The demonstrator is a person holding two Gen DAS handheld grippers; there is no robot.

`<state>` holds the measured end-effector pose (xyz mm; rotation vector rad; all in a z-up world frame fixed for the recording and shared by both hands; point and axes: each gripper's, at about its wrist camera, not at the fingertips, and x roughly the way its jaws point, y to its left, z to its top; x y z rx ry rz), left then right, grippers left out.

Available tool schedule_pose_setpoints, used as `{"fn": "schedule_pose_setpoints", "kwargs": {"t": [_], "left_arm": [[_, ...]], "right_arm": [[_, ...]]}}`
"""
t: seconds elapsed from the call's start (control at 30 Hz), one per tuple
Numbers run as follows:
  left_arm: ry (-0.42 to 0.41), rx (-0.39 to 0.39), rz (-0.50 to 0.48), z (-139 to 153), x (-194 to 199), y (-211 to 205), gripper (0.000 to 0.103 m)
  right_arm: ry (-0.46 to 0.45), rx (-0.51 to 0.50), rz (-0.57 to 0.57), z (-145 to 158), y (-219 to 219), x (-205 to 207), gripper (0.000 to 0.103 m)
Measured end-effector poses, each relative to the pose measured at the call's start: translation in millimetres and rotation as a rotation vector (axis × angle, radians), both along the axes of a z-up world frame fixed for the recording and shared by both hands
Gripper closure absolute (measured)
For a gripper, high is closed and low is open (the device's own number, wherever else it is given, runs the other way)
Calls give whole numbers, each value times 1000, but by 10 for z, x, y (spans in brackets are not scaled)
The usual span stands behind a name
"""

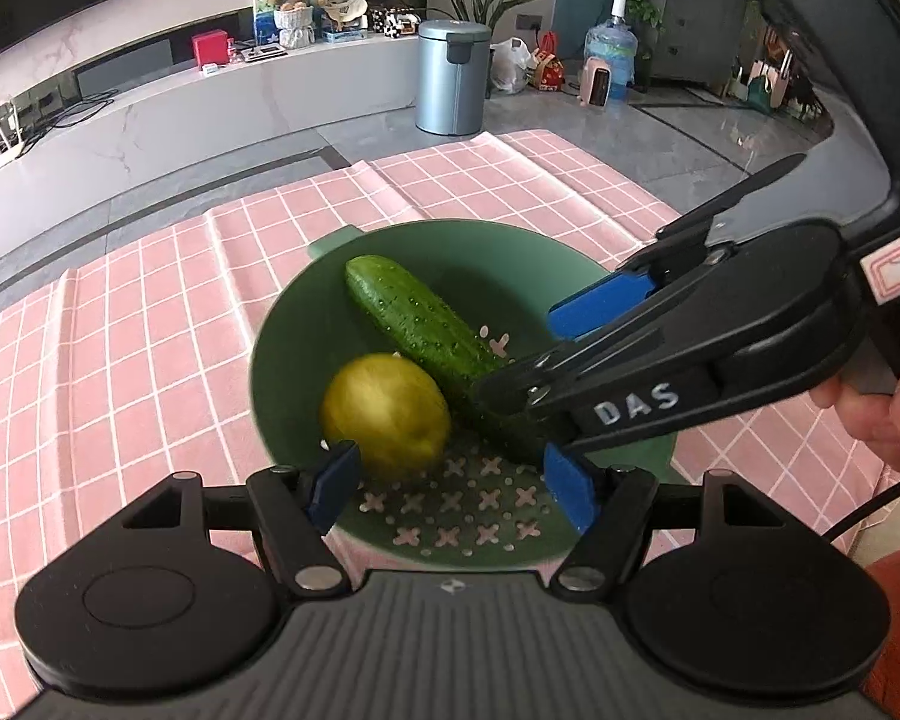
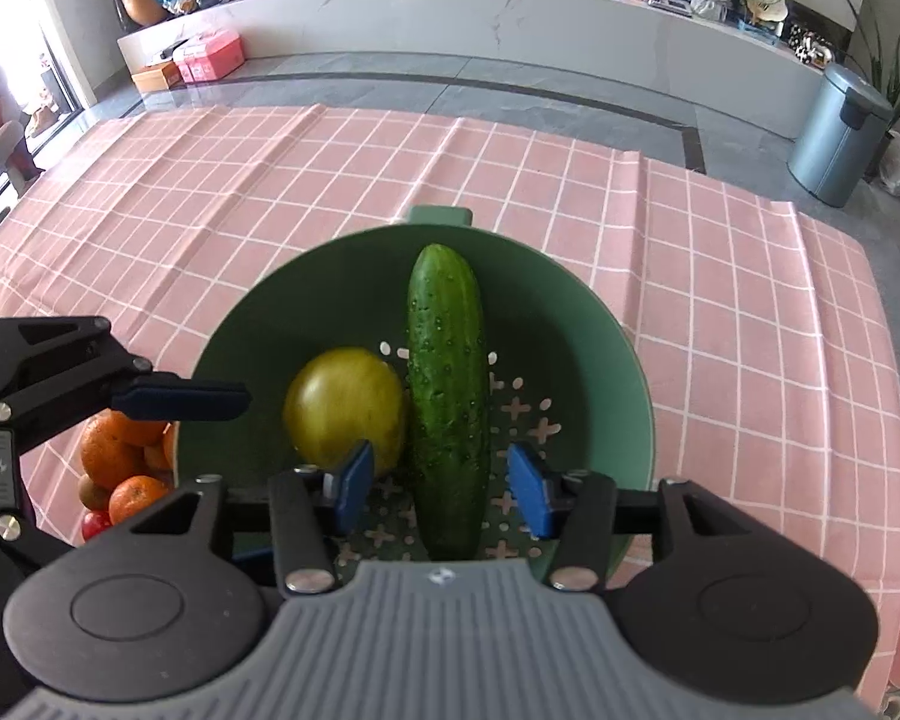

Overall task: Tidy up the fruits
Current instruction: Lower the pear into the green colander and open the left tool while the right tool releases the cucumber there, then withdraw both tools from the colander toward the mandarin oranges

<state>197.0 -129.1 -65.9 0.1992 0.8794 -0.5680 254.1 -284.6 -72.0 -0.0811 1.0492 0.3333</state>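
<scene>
Green colander bowl (image 2: 606, 324) at frame centre on the pink checked tablecloth (image 2: 750, 300) over the table, serving as the collecting spot. Perforated floor, tab handle at the far rim.

Cucumber (image 2: 448, 384) lying lengthwise in the bowl, near end low between the right gripper (image 2: 444, 489) pads, far end propped up the far wall because too long to lie flat. Right gripper half spread, blue pads clear of the skin on both sides with gaps visible, so nothing held; reads as a release, cucumber resting on its own weight.

Yellow-green round fruit (image 2: 345, 408), likely a lemon or a green tomato, settled left of the cucumber and touching it, rolled to the bowl's low point. Slight blur on it in the left wrist view.

Left gripper (image 1: 450, 483) wide, pads either side of the bowl's near floor, empty, round fruit (image 1: 386, 414) just ahead of the left pad. Also seen at mid-left of the right wrist view, one blue finger over the bowl rim.

Pile of oranges (image 2: 120, 456) plus a small red fruit and a brownish one at lower left, outside the bowl, touching its outer wall. Probably next to be sorted.

A person's hand (image 1: 882, 420) on the right gripper handle at the right edge of the left wrist view.
</scene>
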Motion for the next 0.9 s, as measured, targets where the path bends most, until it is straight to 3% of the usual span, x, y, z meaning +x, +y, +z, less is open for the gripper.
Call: {"fn": "schedule_pose_setpoints", "kwargs": {"t": [0.3,0.47,0.63,0.9], "left_arm": [[-26,-84,67,199,-170,313,21],[-42,-94,101,316,-305,579,21],[-44,-83,139,390,-422,862,22],[-30,-67,203,384,-577,1226,23]], "right_arm": [[-75,37,-66,300,26,-247,55],[-125,65,-82,436,136,-502,48],[-165,101,-78,460,346,-811,41],[-210,193,-144,355,703,-1284,41]]}}
